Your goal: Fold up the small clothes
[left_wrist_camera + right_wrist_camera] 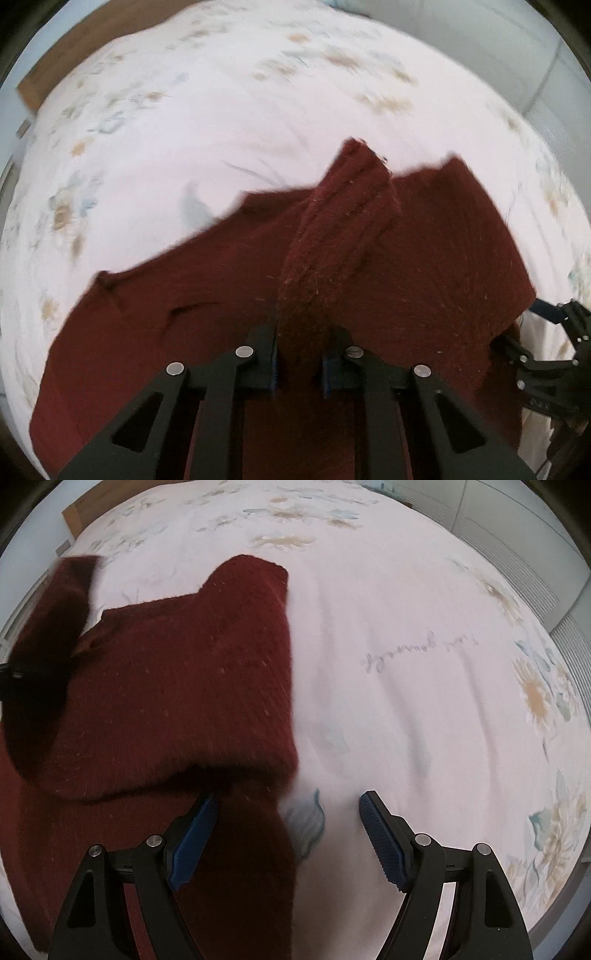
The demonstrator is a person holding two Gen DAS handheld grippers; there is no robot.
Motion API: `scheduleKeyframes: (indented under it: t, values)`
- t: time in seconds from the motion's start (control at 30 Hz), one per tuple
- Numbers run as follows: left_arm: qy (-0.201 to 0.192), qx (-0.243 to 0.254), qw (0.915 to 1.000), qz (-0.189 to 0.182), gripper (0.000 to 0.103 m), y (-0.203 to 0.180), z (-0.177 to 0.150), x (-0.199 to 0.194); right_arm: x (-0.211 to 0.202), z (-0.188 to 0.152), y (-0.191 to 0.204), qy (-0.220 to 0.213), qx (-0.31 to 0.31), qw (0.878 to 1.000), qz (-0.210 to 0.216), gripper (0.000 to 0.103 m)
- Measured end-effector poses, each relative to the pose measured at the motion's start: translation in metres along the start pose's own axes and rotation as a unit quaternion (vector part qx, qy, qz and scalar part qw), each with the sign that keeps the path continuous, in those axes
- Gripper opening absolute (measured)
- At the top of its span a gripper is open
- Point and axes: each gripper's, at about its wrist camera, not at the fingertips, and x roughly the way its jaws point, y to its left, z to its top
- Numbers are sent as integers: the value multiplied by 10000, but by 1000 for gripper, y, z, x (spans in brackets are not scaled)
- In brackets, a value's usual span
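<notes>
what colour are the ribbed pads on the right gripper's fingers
Blue, on black fingers; the right wrist view shows them best.

- Bed (406, 609) fills both views, covered in a pale pink sheet (221, 122) with faded flower print and a line of handwriting-style text (421, 651).
- Brown wooden headboard (92, 37) at far upper left.
- White panelled wardrobe doors (517, 554) along the right.
- Soft, even daylight.

Bed (406, 609), pale floral sheet; dark red knit garment (177, 686) spread directly on it.
</notes>
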Motion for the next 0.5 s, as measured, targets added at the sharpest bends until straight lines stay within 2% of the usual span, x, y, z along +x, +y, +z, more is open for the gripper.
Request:
scheduleKeyframes:
  t: [0.1, 0.13, 0.17, 0.23, 0.27, 0.37, 0.5]
  values:
    - [-264, -283, 9993, 8, 13, 33, -1, -18, 3, 8, 5, 31, 1, 10000, -47, 78]
    - [-329, -377, 9987, 6, 13, 47, -8, -25, 3, 9, 7, -3, -39, 10000, -82, 66]
    - [-405, -503, 9979, -4, 13, 59, -12, -30, 1, 11, 14, -46, -73, 9999, -115, 39]
    - [-507, -795, 9955, -28, 13, 78, -23, -35, 1, 13, 17, -45, -61, 10000, -9, 21]
    - [-546, -912, 9943, -23, 13, 85, -29, -35, 1, 13, 21, -31, -42, 10000, 33, 18]
    - [-572, -1203, 9911, 30, 13, 109, -59, -43, 1, 11, 34, -47, -247, 9995, -172, 17]
    - [-360, -1713, 9845, -118, 14, 127, -87, -34, 2, 8, 41, 15, -344, 9991, -227, 17]
